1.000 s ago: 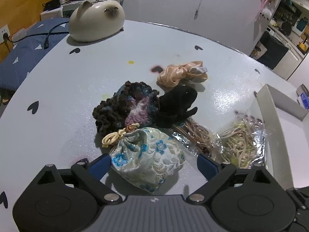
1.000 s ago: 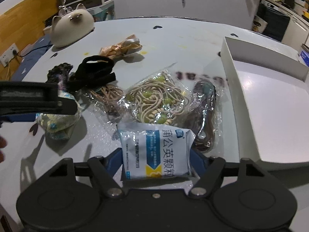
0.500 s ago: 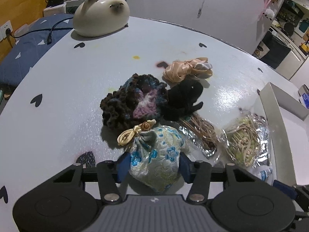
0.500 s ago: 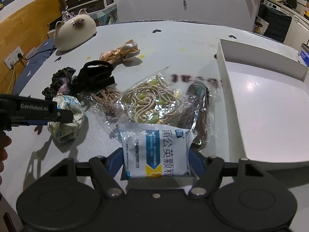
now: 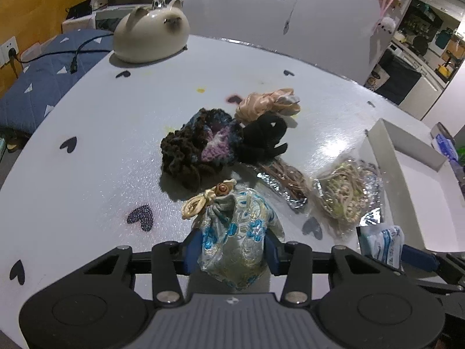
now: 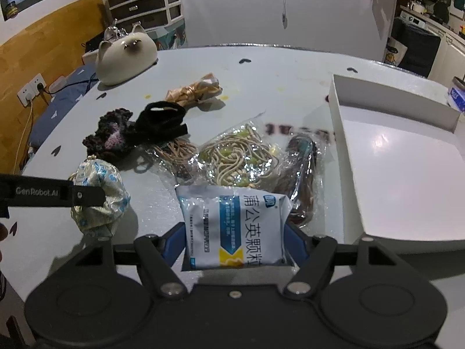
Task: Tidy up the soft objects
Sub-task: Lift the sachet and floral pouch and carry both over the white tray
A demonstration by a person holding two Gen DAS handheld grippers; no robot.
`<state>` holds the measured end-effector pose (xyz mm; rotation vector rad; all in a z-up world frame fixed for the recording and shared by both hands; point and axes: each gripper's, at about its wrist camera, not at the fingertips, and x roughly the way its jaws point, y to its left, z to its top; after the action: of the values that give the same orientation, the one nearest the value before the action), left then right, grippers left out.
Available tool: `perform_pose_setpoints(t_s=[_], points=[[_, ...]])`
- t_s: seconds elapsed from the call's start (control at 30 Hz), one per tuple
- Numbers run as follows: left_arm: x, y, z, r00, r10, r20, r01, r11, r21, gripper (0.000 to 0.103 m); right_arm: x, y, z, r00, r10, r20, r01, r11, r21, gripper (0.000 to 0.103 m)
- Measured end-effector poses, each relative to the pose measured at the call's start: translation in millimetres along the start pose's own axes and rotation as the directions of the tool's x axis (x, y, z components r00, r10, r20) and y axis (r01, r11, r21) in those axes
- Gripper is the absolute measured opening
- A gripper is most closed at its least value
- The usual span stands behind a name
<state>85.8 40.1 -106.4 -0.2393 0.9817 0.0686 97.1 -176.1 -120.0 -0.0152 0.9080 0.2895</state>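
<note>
Spreading wide under everything, pale round table (image 5: pixel 122 133), white tray (image 6: pixel 401 174) at its right edge; clamped between the right gripper (image 6: pixel 235 241) pads, blue-white sachet (image 6: pixel 232 226); squeezed by the just-closing left gripper (image 5: pixel 232 253), brocade pouch (image 5: pixel 235 241), near the crochet scrunchie (image 5: pixel 197 151)

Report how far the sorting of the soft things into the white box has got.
Done: nothing; the white box looks bare. In hand: the left gripper, whose jaws have just been closing, pinches the brocade pouch; the right gripper holds the blue-and-white sachet. Left on the table: crochet scrunchie, black scrunchie, satin scrunchie, and bagged cords.
</note>
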Motion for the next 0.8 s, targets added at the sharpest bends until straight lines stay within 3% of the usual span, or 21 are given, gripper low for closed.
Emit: perform_pose_setpoints(t_s=[0.43,0.8], points=[[-53,-25,11,0.985,-0.058,0.160,0.055,0.998,0.023,0.046,-56,-16,12,0.984,-0.027,0.177,0.029,1.000,-0.008,0.073],[-61,-99,22,0.969,-0.100,0.225,0.090,0.994,0.054,0.046,-89,-95,19,0.961,-0.104,0.255,0.090,0.994,0.065,0.073]])
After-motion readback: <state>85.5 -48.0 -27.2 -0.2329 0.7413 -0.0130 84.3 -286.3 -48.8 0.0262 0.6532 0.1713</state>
